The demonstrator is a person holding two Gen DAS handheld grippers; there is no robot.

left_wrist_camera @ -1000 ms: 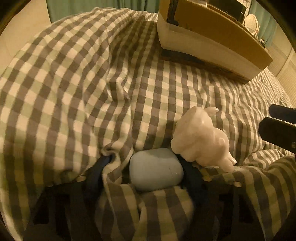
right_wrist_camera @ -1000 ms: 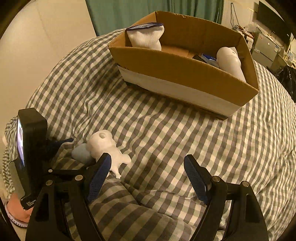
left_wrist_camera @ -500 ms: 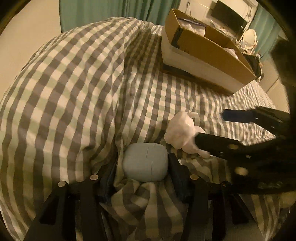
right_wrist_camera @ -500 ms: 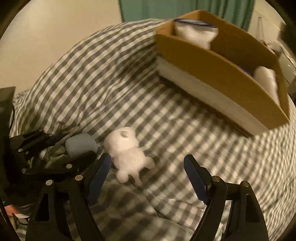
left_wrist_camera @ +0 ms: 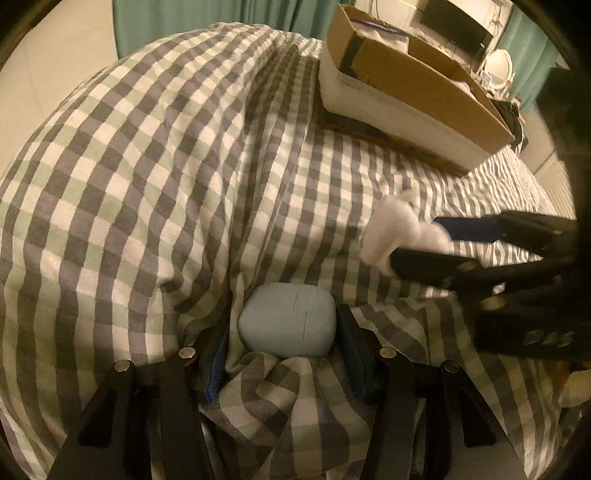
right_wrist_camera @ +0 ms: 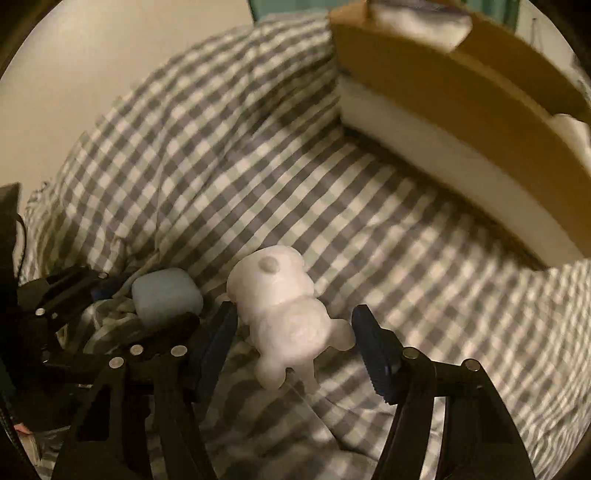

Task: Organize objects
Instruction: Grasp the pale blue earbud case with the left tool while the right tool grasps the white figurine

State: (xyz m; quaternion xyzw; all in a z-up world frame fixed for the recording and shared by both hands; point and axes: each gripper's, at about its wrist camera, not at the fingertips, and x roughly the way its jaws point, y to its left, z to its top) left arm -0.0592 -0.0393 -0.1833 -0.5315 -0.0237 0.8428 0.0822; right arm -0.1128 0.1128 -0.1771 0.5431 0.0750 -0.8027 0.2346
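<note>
A pale blue rounded case (left_wrist_camera: 287,320) lies on the checked bedcover between the fingers of my left gripper (left_wrist_camera: 282,347), which press its sides along with a fold of cloth. It also shows in the right wrist view (right_wrist_camera: 166,295). A white figurine (right_wrist_camera: 284,317) lies just right of the case, between the open fingers of my right gripper (right_wrist_camera: 295,343), which do not touch it. In the left wrist view the figurine (left_wrist_camera: 395,229) is partly hidden by the right gripper's fingers (left_wrist_camera: 428,264).
A cardboard box (left_wrist_camera: 413,88) stands farther back on the bed, with white items inside (right_wrist_camera: 417,22). The checked bedcover (left_wrist_camera: 147,166) is rumpled into folds around both grippers. A wall is at the left.
My right gripper has moved in toward the figurine until its open fingers sit either side of it. My left gripper has kept its hold on the blue case.
</note>
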